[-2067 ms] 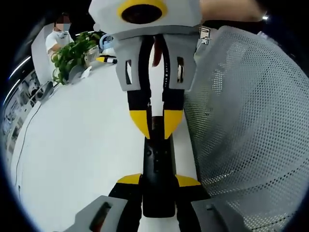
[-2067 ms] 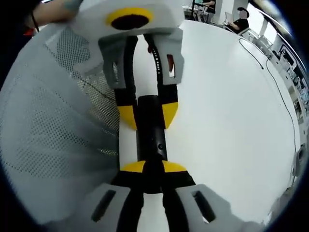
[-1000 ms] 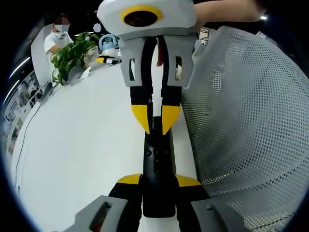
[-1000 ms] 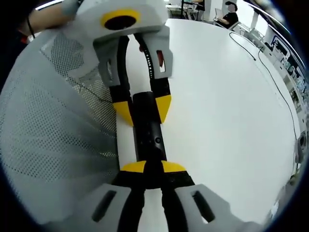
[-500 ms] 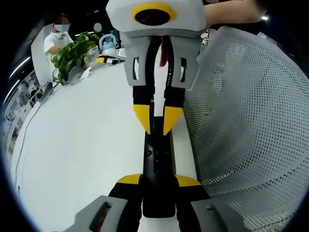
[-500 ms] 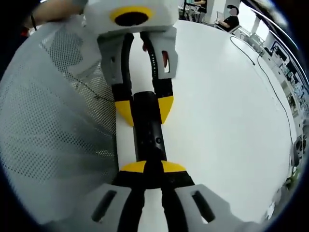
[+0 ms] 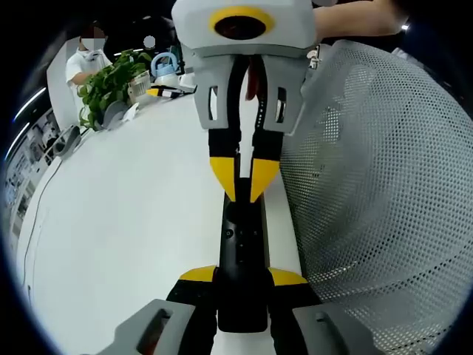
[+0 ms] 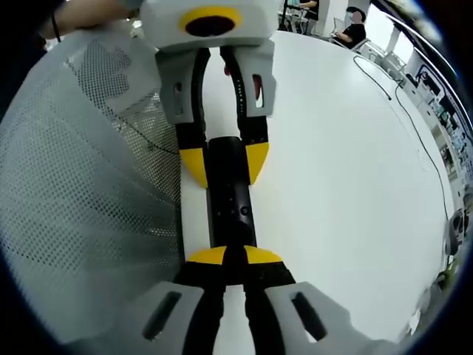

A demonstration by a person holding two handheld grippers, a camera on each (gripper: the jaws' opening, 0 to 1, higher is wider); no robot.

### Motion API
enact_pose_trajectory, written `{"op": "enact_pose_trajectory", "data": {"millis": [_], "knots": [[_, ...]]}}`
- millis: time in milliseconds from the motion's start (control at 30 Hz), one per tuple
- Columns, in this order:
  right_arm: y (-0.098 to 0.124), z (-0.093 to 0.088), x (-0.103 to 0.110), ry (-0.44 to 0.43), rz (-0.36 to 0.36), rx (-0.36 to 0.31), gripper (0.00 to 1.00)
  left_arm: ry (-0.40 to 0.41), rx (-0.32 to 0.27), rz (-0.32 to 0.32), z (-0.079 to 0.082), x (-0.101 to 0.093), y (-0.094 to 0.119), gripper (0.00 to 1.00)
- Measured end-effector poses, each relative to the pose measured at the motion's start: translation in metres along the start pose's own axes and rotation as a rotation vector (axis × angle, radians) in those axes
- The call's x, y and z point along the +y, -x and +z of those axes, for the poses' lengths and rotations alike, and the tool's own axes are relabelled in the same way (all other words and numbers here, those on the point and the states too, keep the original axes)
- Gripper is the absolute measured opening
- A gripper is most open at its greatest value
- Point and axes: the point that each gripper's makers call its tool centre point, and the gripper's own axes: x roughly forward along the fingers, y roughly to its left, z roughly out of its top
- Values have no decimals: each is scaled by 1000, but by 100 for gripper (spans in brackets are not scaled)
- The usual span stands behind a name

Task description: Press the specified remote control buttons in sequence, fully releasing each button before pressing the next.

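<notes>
A slim black remote (image 7: pixel 242 237) lies lengthwise over a white table (image 7: pixel 126 214). My left gripper (image 7: pixel 242 277) is shut on its near end, one yellow tip on each side. In the left gripper view my right gripper (image 7: pixel 243 181) comes down from the top, its jaws shut to a V whose tips meet the remote's far end. In the right gripper view my right gripper (image 8: pixel 234 256) has its tips together on top of the remote (image 8: pixel 230 203). Beyond it, the left gripper (image 8: pixel 224 164) clamps the other end.
A white mesh surface (image 7: pixel 377 185) bulges close beside the remote, also seen as mesh (image 8: pixel 81 192) in the right gripper view. A potted plant (image 7: pixel 111 81) and a seated person (image 7: pixel 80 63) are at the table's far side. A cable (image 8: pixel 421 140) runs along the table (image 8: pixel 332 170).
My right gripper has slid back along the remote toward its end, so more of the black body shows between the two grippers. The left gripper keeps its hold.
</notes>
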Motion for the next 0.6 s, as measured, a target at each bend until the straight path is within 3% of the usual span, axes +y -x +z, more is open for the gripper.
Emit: {"op": "enact_pose_trajectory", "data": {"millis": [133, 433, 600], "knots": [[-1, 1, 0, 16, -6, 19, 4, 0, 0, 0, 0, 0, 0, 25], [2, -1, -2, -127, -9, -45, 3, 6, -2, 1, 0, 0, 0, 25], [2, -2, -1, -80, -20, -20, 0, 5, -1, 1, 0, 0, 0, 25]]}}
